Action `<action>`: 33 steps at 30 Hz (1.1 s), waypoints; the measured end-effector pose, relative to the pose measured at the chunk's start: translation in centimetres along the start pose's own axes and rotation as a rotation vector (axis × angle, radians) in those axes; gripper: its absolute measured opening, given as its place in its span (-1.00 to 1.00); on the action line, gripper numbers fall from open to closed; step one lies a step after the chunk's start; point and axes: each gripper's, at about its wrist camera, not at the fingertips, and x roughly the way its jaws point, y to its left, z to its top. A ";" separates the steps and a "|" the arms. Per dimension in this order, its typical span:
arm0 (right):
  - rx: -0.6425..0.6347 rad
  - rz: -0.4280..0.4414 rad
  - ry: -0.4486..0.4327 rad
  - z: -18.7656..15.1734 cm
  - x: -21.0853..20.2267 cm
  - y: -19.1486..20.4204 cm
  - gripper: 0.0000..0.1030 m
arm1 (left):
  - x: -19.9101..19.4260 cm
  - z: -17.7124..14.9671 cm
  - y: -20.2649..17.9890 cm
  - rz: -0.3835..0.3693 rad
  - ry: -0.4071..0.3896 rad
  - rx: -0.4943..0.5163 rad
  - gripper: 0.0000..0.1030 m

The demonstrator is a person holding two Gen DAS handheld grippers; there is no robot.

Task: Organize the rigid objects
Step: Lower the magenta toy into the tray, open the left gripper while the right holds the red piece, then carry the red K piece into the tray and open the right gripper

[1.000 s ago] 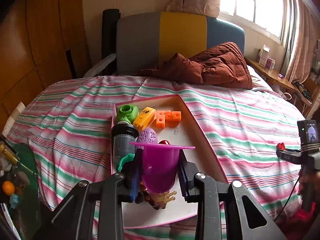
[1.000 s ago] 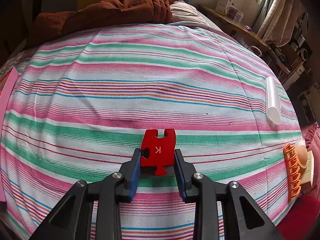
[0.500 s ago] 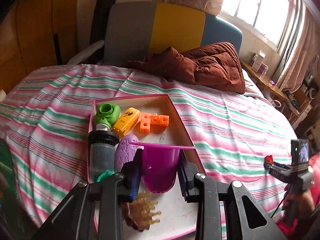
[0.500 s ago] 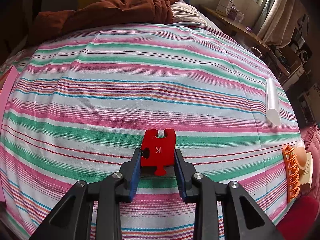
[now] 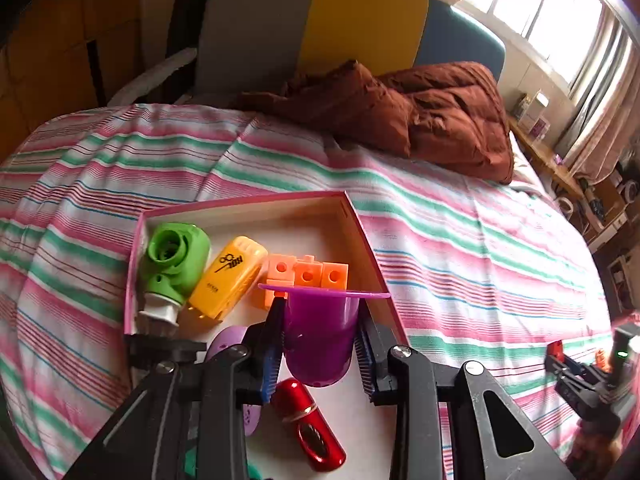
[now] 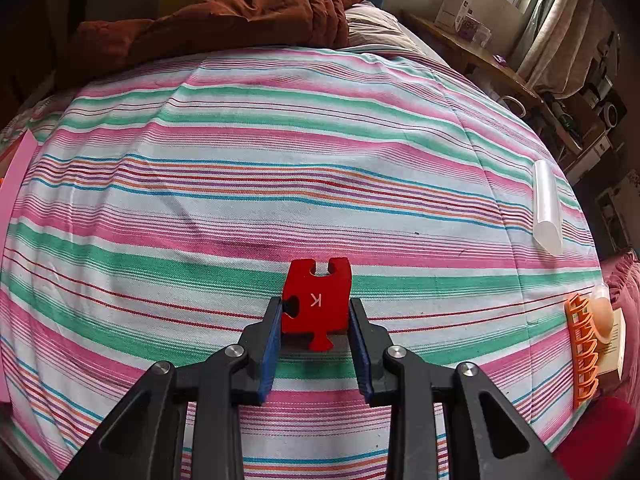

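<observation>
My left gripper (image 5: 320, 334) is shut on a purple plastic cup (image 5: 320, 332) with a thin flat rim, held over the pink-edged box (image 5: 360, 236) on the striped bed. Inside the box lie a green toy (image 5: 174, 258), a yellow case (image 5: 228, 278), orange linked cubes (image 5: 308, 272), a red metallic tube (image 5: 308, 426) and a lilac egg-shaped piece (image 5: 228, 340). My right gripper (image 6: 316, 320) is shut on a red puzzle piece (image 6: 316, 300) marked K, just above the bedsheet. The right gripper (image 5: 580, 372) also shows at the far right in the left wrist view.
A brown quilt (image 5: 420, 108) is heaped at the head of the bed. A clear plastic tube (image 6: 547, 208) lies on the sheet at the right, and an orange rack (image 6: 582, 356) sits at the bed's right edge. A bedside shelf (image 6: 492, 56) holds small boxes.
The left gripper has carried the purple cup forward and lower over the box; the box contents look larger and the red tube now shows beneath. The right gripper and its puzzle piece have stayed still.
</observation>
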 end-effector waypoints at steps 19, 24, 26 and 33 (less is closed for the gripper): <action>-0.004 0.133 -0.099 0.3 -2.6 1.7 -0.40 | -8.2 -4.3 0.6 0.100 -0.235 0.024 0.70; -0.118 0.347 -0.205 1.1 -7.5 8.5 -0.40 | -11.1 -6.7 1.4 0.153 -0.275 0.003 0.87; -0.186 0.412 -0.234 1.3 -9.2 12.5 -0.40 | -11.8 -7.6 1.9 0.167 -0.271 -0.013 0.92; -0.373 0.454 -0.235 2.2 -10.0 24.0 -0.40 | -13.7 -9.6 3.9 0.226 -0.263 -0.059 1.00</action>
